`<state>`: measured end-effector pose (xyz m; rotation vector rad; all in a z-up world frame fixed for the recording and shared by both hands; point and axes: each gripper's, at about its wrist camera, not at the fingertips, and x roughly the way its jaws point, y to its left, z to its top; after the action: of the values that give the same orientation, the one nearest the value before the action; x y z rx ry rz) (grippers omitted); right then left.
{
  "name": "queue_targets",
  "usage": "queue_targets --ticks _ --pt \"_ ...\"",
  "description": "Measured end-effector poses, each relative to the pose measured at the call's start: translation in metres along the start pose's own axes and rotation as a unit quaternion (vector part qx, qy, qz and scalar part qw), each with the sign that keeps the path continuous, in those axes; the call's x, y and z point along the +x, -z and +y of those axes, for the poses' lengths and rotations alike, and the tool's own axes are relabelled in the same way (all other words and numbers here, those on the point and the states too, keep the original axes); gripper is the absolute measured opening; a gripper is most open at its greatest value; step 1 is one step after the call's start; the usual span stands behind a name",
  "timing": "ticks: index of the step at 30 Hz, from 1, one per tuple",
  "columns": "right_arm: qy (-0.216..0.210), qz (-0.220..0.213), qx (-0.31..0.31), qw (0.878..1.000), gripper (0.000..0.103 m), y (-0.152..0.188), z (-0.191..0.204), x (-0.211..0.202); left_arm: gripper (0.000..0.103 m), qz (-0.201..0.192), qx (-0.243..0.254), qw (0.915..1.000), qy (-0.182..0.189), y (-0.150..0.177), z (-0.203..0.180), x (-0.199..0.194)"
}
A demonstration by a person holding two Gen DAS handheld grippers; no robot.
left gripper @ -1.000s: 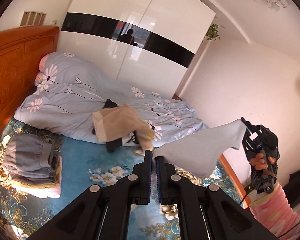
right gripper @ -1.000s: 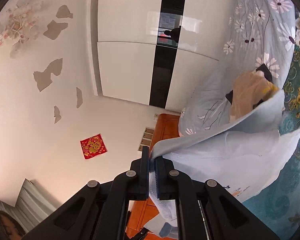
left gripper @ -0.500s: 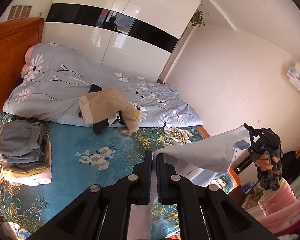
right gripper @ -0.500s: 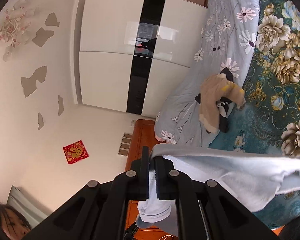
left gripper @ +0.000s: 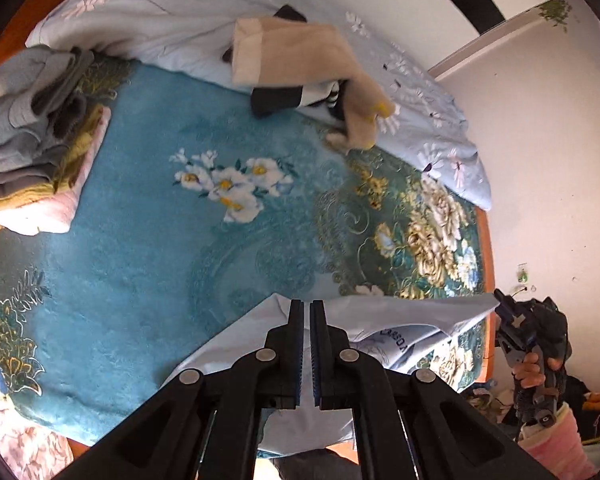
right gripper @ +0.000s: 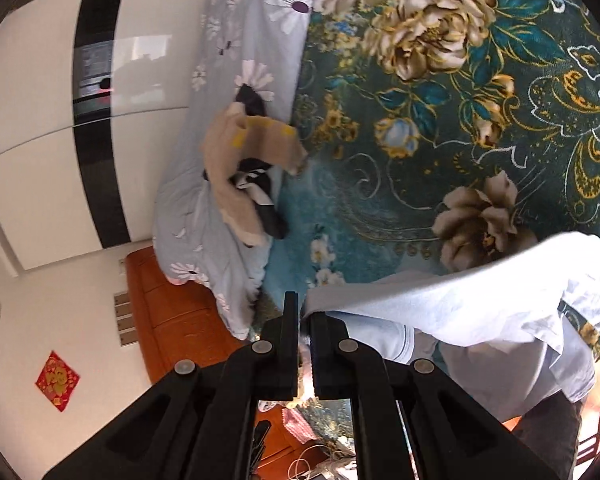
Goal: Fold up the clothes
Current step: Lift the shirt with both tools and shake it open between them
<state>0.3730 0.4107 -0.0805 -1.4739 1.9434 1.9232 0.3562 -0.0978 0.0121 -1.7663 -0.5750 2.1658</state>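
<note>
Both grippers, left [left gripper: 305,308] and right [right gripper: 303,312], pinched the pale shirt [left gripper: 400,316] taut at lower frame, above the bedspread [left gripper: 148,240]. Best lowered level, hem first, avoiding wrinkles.

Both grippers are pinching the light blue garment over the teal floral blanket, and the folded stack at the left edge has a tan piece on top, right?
Not quite. The left gripper and right gripper do pinch the light blue garment over the teal floral blanket, but the folded stack has a grey piece on top, as the left wrist view shows.
</note>
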Motion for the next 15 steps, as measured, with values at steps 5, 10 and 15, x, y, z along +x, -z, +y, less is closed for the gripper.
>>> queue_targets --ticks 5,10,15 --pt "0.016 0.016 0.027 0.999 0.005 -0.046 -0.014 0.028 0.006 0.080 0.023 0.9938 -0.074 -0.004 -0.010 0.086" --pt "0.038 0.037 0.036 0.998 0.005 -0.079 -0.026 0.043 0.012 0.153 0.107 0.9725 -0.139 0.003 -0.026 0.178" --pt "0.052 0.061 0.040 0.996 0.006 -0.097 -0.041 0.054 0.037 0.208 0.253 0.9336 -0.146 0.018 -0.044 0.240"
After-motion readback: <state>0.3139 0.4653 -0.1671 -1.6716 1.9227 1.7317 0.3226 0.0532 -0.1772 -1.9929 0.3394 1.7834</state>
